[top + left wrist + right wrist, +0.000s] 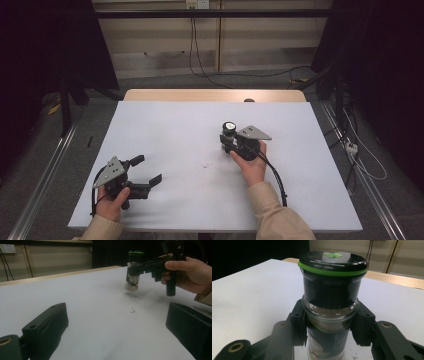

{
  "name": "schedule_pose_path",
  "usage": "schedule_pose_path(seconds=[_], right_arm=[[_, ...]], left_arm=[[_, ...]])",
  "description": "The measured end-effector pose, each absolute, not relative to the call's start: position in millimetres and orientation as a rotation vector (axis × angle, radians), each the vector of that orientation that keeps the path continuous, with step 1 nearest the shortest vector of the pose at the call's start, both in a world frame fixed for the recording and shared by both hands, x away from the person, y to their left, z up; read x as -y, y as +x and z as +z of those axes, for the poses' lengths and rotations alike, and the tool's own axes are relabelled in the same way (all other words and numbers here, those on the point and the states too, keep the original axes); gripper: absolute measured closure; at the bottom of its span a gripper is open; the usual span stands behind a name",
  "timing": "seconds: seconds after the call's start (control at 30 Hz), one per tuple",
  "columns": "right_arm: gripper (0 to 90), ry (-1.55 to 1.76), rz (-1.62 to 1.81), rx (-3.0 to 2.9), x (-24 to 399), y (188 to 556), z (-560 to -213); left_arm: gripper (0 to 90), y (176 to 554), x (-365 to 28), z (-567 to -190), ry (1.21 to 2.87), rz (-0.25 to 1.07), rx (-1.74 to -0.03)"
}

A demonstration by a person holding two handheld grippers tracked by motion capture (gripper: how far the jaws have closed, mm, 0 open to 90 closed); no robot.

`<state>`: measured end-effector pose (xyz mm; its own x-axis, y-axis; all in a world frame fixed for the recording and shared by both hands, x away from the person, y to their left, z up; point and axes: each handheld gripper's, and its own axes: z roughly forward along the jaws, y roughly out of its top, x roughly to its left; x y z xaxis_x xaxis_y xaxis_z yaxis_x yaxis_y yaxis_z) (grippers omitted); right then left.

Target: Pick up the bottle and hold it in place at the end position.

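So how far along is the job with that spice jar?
Done: the right gripper has closed on the spice jar and, in the left gripper view, holds it just above the table. In hand: carrying it upright. Left: setting it down; the left gripper waits open and empty.

The high view looks forward and down over the white rectangular table (165, 130). The left gripper view skims it low, sharing the green-lidded glass spice jar (133, 270) that the right gripper view faces close up.
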<state>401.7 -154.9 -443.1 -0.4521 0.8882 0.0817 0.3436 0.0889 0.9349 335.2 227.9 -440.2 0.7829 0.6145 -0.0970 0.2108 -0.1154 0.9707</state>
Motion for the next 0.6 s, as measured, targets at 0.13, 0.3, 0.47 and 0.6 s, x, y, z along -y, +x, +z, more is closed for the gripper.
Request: schedule_pose_path(seconds=[0.13,0.3,0.47,0.6], right_arm=[[53.2,1.199,1.357,-1.858,149,404,-445],[53.1,1.187,1.354,-1.873,142,408,-445],[53.2,1.175,1.352,-1.882,136,412,-447],[53.2,1.16,1.359,-1.886,132,413,-447]], left_arm=[[3.9,335,-228,-440,1.684,0.388,-0.656],[3.9,335,-228,-440,1.676,0.388,-0.664],[3.9,335,-227,-441,1.683,0.384,-0.66],[3.9,335,-226,-441,1.68,0.384,-0.659]])
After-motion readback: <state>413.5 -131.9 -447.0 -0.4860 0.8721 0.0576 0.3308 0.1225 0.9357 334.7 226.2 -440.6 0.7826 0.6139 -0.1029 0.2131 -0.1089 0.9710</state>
